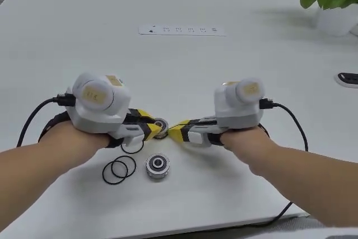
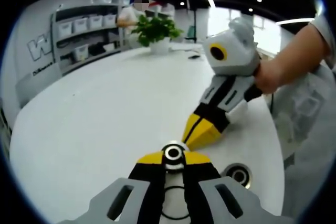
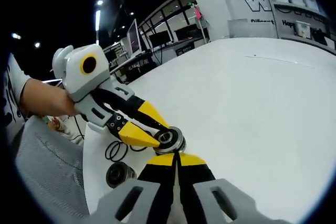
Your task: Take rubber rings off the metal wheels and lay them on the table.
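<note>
Task judged partly done: several rubber rings (image 1: 118,169) lie on the table (image 1: 224,65) at near left beside a second wheel (image 1: 158,166), while the left gripper (image 1: 154,129) clamps a metal wheel (image 1: 161,127) and the right gripper (image 1: 174,131), jaws closed narrow, meets its rim for further stripping.

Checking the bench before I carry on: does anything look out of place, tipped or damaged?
Nothing stands out. The left gripper holds one metal wheel, with the right gripper closed at its rim. The second wheel lies flat, with loose rubber rings beside it, two overlapping.
</note>
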Motion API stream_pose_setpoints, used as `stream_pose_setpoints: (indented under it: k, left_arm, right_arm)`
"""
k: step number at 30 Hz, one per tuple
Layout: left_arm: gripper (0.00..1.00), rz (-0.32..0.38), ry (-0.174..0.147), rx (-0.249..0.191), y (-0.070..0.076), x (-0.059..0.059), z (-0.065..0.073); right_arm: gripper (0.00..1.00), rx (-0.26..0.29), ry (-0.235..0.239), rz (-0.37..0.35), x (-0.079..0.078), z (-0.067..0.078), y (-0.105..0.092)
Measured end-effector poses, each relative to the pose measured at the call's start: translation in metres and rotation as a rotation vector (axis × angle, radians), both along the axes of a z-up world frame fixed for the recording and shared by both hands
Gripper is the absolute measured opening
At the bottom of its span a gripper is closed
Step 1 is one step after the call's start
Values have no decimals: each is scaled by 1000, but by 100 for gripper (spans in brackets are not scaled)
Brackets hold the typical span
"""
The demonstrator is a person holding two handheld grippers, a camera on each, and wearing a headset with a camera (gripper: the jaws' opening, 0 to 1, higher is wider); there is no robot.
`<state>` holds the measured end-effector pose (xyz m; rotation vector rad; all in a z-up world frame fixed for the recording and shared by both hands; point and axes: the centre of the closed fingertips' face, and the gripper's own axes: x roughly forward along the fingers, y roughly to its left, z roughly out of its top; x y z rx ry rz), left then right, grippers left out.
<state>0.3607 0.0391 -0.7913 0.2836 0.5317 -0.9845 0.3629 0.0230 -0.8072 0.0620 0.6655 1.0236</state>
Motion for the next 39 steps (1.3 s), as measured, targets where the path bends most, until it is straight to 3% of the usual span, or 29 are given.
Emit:
stream_pose_setpoints:
  k: [3,7,8,9,11,22,24,25,26,27,30,39]
  left_arm:
    - [12,-1,-1,1,0,0,0]
    - [12,0,-3,4,0,0,0]
    - [12,0,-3,5,0,-1,0]
    - [12,1,-4,7,0,-1,0]
    - [12,3,-4,7,0,-1,0]
    - [12,5,-12,21,1,1,-1]
    - [12,4,-12,20,0,1,-1]
    - [12,4,-14,20,0,1,-1]
    - [12,4,-14,20,-1,1,-1]
    - [12,4,-14,19,0,1,-1]
    - [12,3,-15,20,0,2,-1]
    - [13,-20,-31,16,-1,1,0]
  right_arm:
    - [0,63,20,-53,7,8,-3]
    - [0,84,36,-64,5,9,-1]
    - [0,127,64,-84,5,13,2]
    - [0,104,56,-80,6,10,0]
    - [0,137,78,-93,4,13,2]
    - [0,163,103,-77,-8,21,17]
    - [0,223,120,-53,-12,30,27]
    - [0,288,141,-16,-18,40,36]
    - [0,268,113,-32,-15,43,40]
    - [0,213,69,-22,-11,39,40]
    - [0,228,100,-42,-8,31,31]
    - [0,188,93,-65,-3,23,18]
